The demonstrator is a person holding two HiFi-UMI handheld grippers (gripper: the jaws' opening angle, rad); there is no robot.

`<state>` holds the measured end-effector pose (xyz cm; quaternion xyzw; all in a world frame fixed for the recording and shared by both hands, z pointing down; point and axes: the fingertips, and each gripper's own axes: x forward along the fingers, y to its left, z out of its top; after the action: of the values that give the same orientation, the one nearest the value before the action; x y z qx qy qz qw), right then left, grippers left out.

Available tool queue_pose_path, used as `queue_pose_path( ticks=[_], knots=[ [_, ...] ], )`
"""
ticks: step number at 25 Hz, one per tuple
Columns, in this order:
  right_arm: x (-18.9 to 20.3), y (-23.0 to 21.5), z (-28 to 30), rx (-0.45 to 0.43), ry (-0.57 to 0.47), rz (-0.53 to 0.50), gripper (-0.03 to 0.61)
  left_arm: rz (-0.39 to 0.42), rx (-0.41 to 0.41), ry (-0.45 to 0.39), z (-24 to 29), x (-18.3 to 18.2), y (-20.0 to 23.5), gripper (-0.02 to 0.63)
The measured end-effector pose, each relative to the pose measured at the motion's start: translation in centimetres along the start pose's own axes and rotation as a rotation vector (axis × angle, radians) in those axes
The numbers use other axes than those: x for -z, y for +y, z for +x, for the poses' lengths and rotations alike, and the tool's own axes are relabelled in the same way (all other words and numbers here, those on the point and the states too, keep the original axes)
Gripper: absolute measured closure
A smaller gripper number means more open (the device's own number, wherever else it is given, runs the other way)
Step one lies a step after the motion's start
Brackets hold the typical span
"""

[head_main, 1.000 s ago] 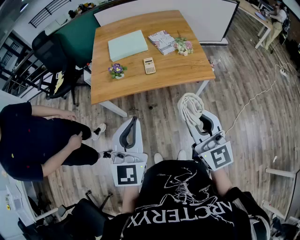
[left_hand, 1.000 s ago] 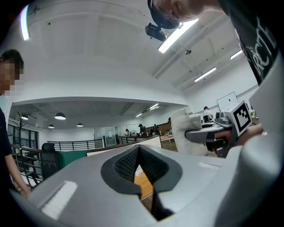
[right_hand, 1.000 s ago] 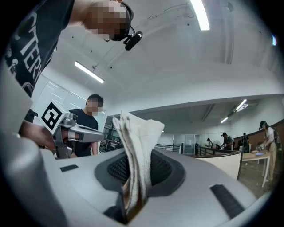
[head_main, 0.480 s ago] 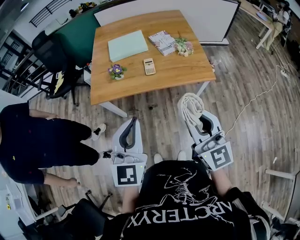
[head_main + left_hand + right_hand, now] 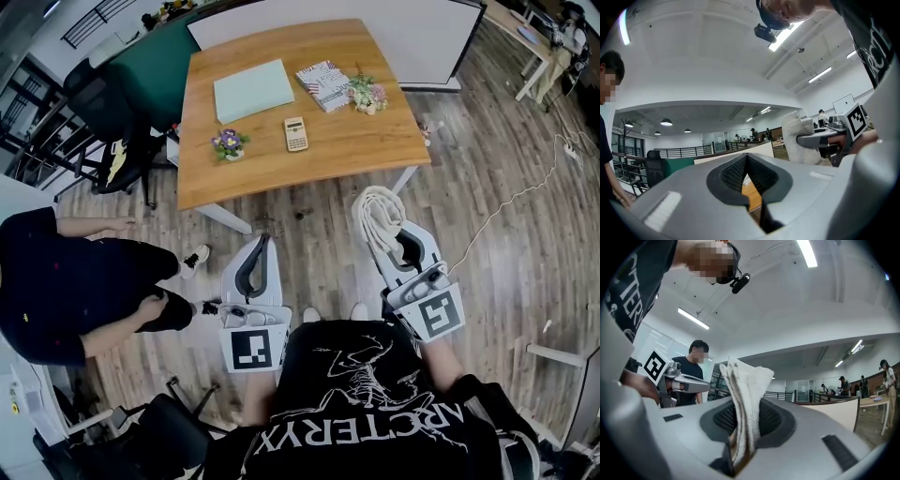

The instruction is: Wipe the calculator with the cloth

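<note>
Hanging limp from the right gripper (image 5: 746, 423), the cloth (image 5: 747, 380) reads as a soft, light towel: its folded middle is pinched between the closed jaws and the free end flops over the tips, so it should drape and bunch rather than push stiffly, and a flat pad of it would need to be pressed down to wipe well. The left gripper (image 5: 747, 174) has its jaws brought together at the tips with nothing between them. The calculator (image 5: 296, 133) lies flat near the middle of the wooden table (image 5: 384, 141), well apart from both grippers, between a small flower pot (image 5: 228, 143) and a patterned book (image 5: 324, 83). It looks small, rigid and light, likely to skate on the smooth wood under a wipe, so steadying it by its long edges with the empty gripper seems wise. Against the earlier frames, both grippers sit in nearly the same pose with the cloth clamped as before, while the bystander (image 5: 56, 281) at the left has shifted posture.
</note>
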<state>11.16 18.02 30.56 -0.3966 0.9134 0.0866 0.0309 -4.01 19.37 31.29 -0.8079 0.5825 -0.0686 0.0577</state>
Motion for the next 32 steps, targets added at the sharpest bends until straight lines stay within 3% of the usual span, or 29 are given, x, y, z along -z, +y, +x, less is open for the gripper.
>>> queue_pose_path(
  ticks=[10,17,22,32],
  knots=[
    [1.3,-2.6,-0.7,-0.094,0.014,-0.009,0.489,0.003,-0.092,0.01,1.1,0.4,-1.9,0.62],
    [3.3,-4.0,3.5,-0.123,0.029,0.005,0.489,0.029,-0.115,-0.01,4.7,1.2,1.2,0.62],
    [4.7,-6.2,10.1,-0.084,0.036,-0.008,0.489,-0.005,-0.068,0.027,10.2,3.0,5.4,0.62],
    [6.1,-8.8,26.9,0.029,0.069,-0.058,0.489,0.104,0.109,0.01,21.7,3.5,16.7,0.62]
  ],
)
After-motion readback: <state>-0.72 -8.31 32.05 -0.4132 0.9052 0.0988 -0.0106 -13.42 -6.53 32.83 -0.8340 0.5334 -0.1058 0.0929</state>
